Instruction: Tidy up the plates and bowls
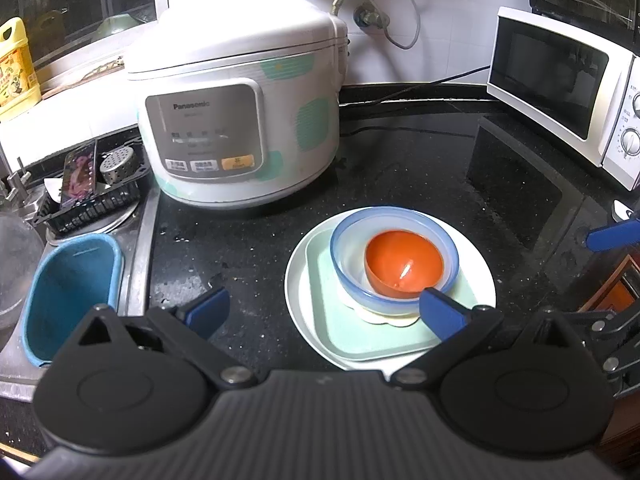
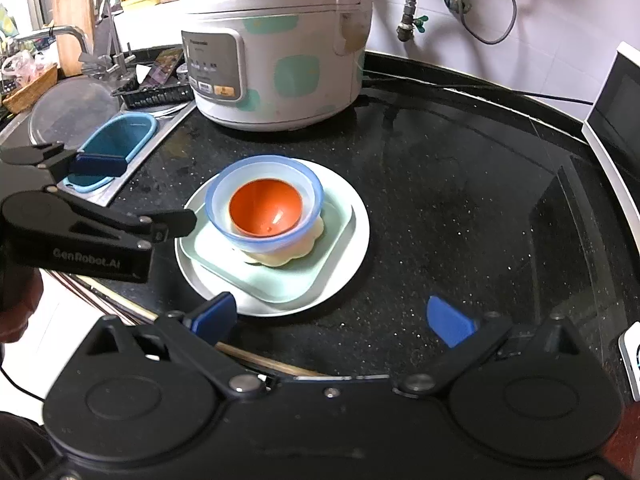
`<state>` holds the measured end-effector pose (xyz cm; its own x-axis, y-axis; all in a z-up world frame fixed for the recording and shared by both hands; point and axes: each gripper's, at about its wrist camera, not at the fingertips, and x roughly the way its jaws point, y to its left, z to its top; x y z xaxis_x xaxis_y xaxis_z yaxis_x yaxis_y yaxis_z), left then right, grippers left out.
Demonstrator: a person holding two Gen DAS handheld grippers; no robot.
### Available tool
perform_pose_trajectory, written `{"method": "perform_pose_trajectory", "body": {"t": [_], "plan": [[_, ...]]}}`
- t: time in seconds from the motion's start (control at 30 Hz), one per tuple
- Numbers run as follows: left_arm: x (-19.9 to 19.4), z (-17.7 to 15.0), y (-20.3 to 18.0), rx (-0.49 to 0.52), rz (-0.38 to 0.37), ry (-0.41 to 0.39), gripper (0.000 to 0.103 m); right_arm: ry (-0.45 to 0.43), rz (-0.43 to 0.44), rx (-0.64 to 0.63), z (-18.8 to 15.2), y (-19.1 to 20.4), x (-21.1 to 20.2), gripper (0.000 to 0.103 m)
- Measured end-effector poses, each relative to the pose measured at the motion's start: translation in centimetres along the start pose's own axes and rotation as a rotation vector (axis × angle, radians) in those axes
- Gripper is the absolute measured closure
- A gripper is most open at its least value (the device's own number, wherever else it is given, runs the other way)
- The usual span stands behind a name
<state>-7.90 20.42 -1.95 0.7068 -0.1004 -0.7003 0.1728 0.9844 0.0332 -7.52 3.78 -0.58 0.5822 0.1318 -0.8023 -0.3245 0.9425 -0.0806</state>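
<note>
On the black bench (image 1: 248,248), seen through my left wrist camera, a stack of dishes sits in front of a white rice cooker (image 1: 240,112). A round white plate (image 1: 298,292) is at the bottom, with a pale green square plate (image 1: 344,336) on it, then a cream scalloped dish (image 1: 374,317), a translucent blue bowl (image 1: 348,248) and an orange bowl (image 1: 402,266) nested inside. My left gripper (image 1: 324,308) is released, its fingers (image 1: 208,308) spread wide. The stack lies toward the right side of the gap: the right finger overlaps the near rim of the blue bowl, though I cannot tell whether it touches, and the left finger hangs over bare bench well clear of the plates. A teal basin (image 1: 72,292) sits by the sink at the left, and a microwave (image 1: 560,92) stands at the right.

From the right wrist camera, my right gripper (image 2: 336,316) is also spread open and holds nothing. The stack lies ahead and to the left: the left finger (image 2: 212,316) overlaps the near edge of the white plate (image 2: 356,240), while the right finger is over bare bench, apart from the dishes. The left gripper (image 2: 134,192) reaches in from the left, one finger just beside the blue bowl (image 2: 308,184) at the green plate's edge.
</note>
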Motion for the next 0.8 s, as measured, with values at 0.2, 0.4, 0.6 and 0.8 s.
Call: {"method": "perform_pose_trajectory", "body": {"t": [0.2, 0.4, 0.6, 0.8], "plan": [[0.38, 0.05, -0.05, 0.000, -0.007, 0.008, 0.000, 0.001, 0.001, -0.001, -0.05, -0.19, -0.02, 0.000], [0.49, -0.04, -0.53, 0.022, -0.038, 0.009, 0.000, 0.002, -0.001, 0.001, -0.05, -0.22, -0.08, 0.000], [0.51, 0.08, -0.82, 0.035, -0.022, 0.009, 0.000, 0.001, -0.006, 0.005, -0.18, -0.36, -0.09, 0.000], [0.59, 0.06, -0.61, 0.033, -0.019, 0.022, 0.000, 0.007, -0.006, 0.001, -0.16, -0.28, -0.04, 0.000]]}}
